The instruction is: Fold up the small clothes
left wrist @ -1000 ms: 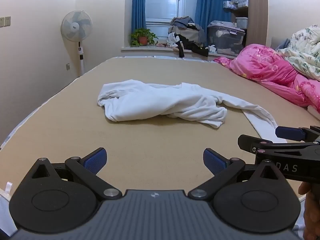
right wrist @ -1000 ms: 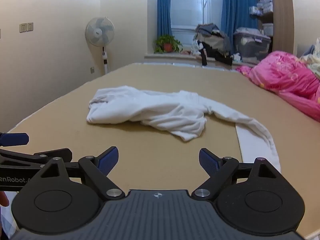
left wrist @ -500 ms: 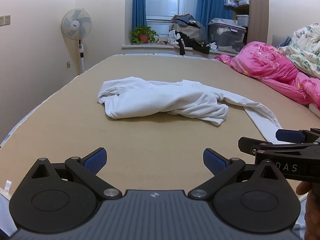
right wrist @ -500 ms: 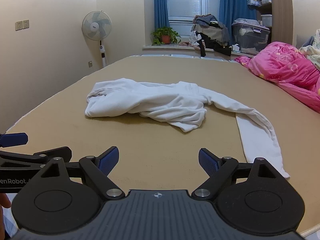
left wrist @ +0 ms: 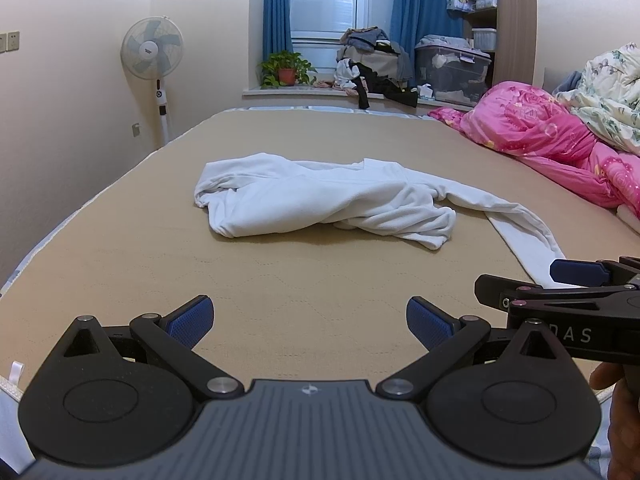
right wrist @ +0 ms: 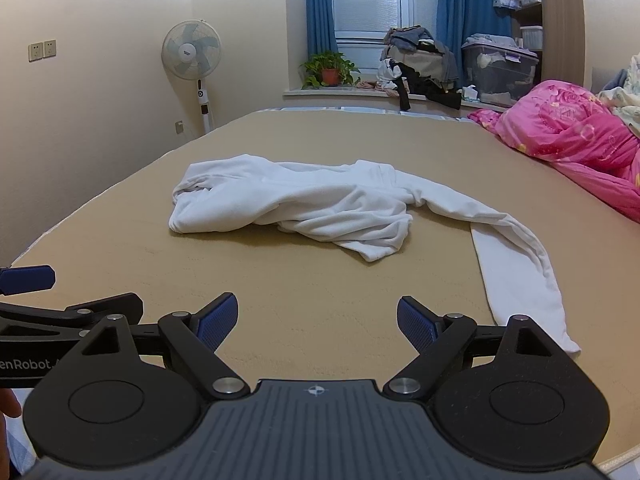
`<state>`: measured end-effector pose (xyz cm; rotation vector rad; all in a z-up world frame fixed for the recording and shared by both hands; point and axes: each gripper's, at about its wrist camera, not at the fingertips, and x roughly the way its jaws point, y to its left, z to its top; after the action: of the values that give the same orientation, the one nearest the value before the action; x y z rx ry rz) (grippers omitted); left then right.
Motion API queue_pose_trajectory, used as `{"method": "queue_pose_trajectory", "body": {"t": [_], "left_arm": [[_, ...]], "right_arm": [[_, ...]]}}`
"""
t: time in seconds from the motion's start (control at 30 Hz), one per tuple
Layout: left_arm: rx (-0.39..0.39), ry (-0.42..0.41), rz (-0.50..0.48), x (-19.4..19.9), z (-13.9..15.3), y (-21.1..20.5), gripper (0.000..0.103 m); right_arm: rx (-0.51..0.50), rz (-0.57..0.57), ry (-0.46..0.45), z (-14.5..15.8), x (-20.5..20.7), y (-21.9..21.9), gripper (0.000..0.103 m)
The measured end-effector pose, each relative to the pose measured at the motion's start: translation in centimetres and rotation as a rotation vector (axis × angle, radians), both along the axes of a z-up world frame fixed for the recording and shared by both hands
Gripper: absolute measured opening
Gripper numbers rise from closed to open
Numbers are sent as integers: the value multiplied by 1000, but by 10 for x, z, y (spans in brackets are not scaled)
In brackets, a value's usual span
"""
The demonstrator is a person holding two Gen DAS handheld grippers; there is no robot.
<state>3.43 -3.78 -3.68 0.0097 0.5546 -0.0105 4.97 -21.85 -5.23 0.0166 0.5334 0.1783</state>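
Left wrist view: the left gripper (left wrist: 308,320) hovers low over the tan bed (left wrist: 120,264), jaws spread wide and empty, lined up with the crumpled white garment (left wrist: 320,204) lying mid-bed, probably to pick a corner. The right gripper's (left wrist: 576,280) side pokes in alongside.

Right wrist view: the right gripper (right wrist: 318,320) is equally wide and empty, near the trailing sleeve (right wrist: 516,264). Compared with a second ago, both cameras sit slightly closer, the garment looming larger; the cloth itself appears unmoved.
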Motion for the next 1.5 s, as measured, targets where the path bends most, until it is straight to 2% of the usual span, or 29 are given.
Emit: {"method": "queue_pose_trajectory", "body": {"t": [0.3, 0.4, 0.43, 0.47, 0.5, 0.53, 0.57, 0.63, 0.67, 0.77, 0.87, 0.97, 1.03, 1.13, 1.3, 1.33, 1.4, 1.47, 1.5], "left_arm": [[-2, -7, 4, -1, 0, -1, 103], [6, -32, 6, -3, 2, -2, 102], [10, -41, 7, -3, 3, -1, 98], [12, -43, 9, -2, 4, 0, 87], [11, -34, 9, 0, 6, 2, 78], [0, -14, 5, 5, 7, 5, 63], [-17, 5, 0, 9, 9, 10, 51], [-51, 40, -22, 24, 14, 21, 38], [-50, 49, -26, 33, 17, 25, 37], [-35, 61, -27, 68, 27, 43, 37], [6, 86, 7, 113, 23, 59, 37], [27, 156, 56, 163, 3, 77, 37], [34, 199, 93, 189, -13, 87, 38], [39, 234, 123, 217, -33, 98, 39], [40, 267, 142, 244, -59, 107, 45], [39, 274, 142, 247, -63, 108, 47], [36, 283, 143, 253, -71, 108, 60], [27, 284, 140, 258, -77, 108, 78], [18, 286, 134, 260, -80, 107, 82]], "right_arm": [[-9, 0, -3, 1, -1, 0, 88], [22, -17, -19, 6, 0, -4, 83], [32, -21, -22, 8, 2, -7, 73], [54, -26, -23, 11, 5, -12, 67], [87, -35, -29, 15, 9, -18, 52], [114, -42, -37, 18, 14, -25, 40], [140, -47, -38, 21, 22, -33, 35], [162, -62, -33, 25, 38, -48, 31], [164, -72, -27, 26, 49, -55, 31], [125, -81, 22, 21, 84, -67, 32], [104, -74, 77, 4, 120, -72, 32], [69, -67, 154, -21, 152, -69, 35], [61, -66, 183, -33, 170, -65, 45], [50, -49, 185, -47, 194, -58, 53], [33, -35, 207, -74, 228, -48, 53], [30, -33, 214, -79, 233, -46, 54], [31, -27, 214, -84, 241, -44, 55], [31, -19, 216, -88, 247, -41, 55], [25, -18, 214, -90, 248, -40, 57]]}}
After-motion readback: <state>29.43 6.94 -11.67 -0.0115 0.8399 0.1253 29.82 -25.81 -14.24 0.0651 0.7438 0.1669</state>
